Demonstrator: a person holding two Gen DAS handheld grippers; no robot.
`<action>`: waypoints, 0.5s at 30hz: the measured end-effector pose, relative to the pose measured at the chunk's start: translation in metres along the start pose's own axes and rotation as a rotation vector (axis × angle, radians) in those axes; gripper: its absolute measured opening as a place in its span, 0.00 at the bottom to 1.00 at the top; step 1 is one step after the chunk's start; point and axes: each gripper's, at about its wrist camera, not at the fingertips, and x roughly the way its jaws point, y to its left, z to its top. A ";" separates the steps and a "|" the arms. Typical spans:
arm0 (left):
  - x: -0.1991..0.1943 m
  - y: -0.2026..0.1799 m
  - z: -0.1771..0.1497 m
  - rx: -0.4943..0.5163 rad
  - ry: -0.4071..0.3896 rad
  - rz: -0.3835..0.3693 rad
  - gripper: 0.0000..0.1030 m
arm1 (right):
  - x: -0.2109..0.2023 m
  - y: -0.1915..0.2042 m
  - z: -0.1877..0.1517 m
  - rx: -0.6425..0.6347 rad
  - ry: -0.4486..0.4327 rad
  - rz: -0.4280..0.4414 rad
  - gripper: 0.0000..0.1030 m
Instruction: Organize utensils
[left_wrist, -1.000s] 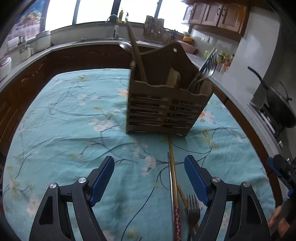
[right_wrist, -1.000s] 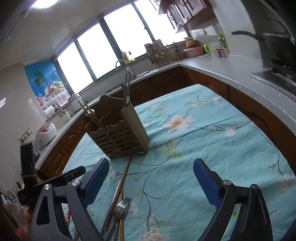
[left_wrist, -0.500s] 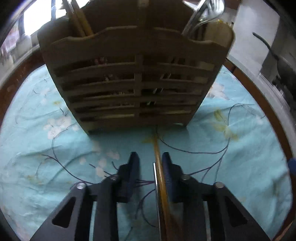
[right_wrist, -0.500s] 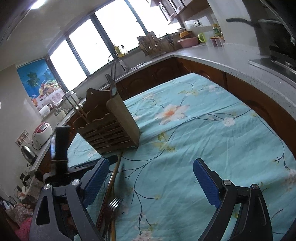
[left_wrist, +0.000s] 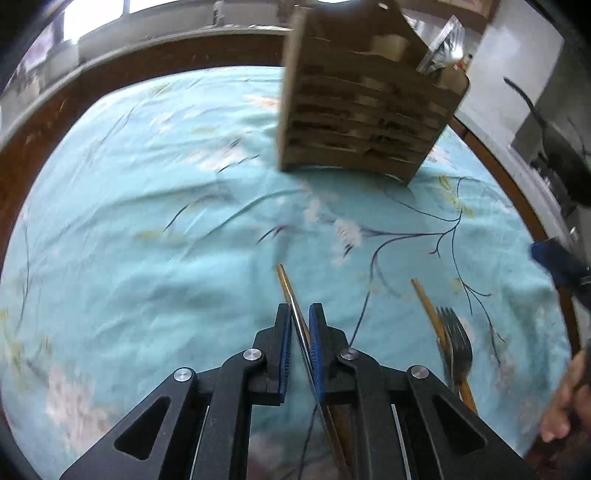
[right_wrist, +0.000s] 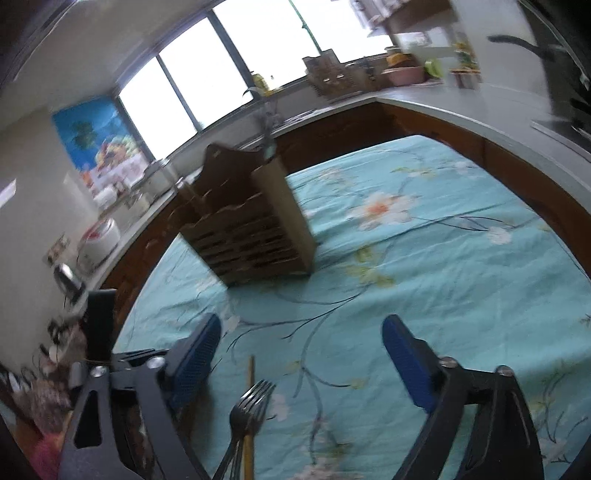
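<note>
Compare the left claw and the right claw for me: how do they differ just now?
The left claw has just closed on a chopstick; the right claw is open, narrowing a little, and holds nothing. The left one grips its chopstick; the right one hangs above a fork on the tablecloth. Both have blue pads.

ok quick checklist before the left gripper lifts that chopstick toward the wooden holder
1. Left gripper shut on the chopstick; jaws have just been closing: ok.
2. One chopstick only between the pads: cannot tell.
3. Wooden holder upright on the tablecloth: ok.
4. Second chopstick and forks lie apart from the grip: ok.
5. Right gripper open, holding nothing, over the forks: ok.
6. Free slot in the holder: cannot tell.
</note>
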 end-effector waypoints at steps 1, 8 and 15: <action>-0.003 0.004 -0.001 -0.011 -0.004 -0.004 0.10 | 0.006 0.005 -0.001 -0.013 0.024 0.005 0.72; -0.011 0.016 -0.006 -0.041 -0.013 -0.027 0.18 | 0.047 0.034 -0.014 -0.090 0.178 0.015 0.38; -0.001 0.021 0.007 -0.046 -0.025 -0.015 0.23 | 0.079 0.050 -0.017 -0.169 0.287 -0.015 0.23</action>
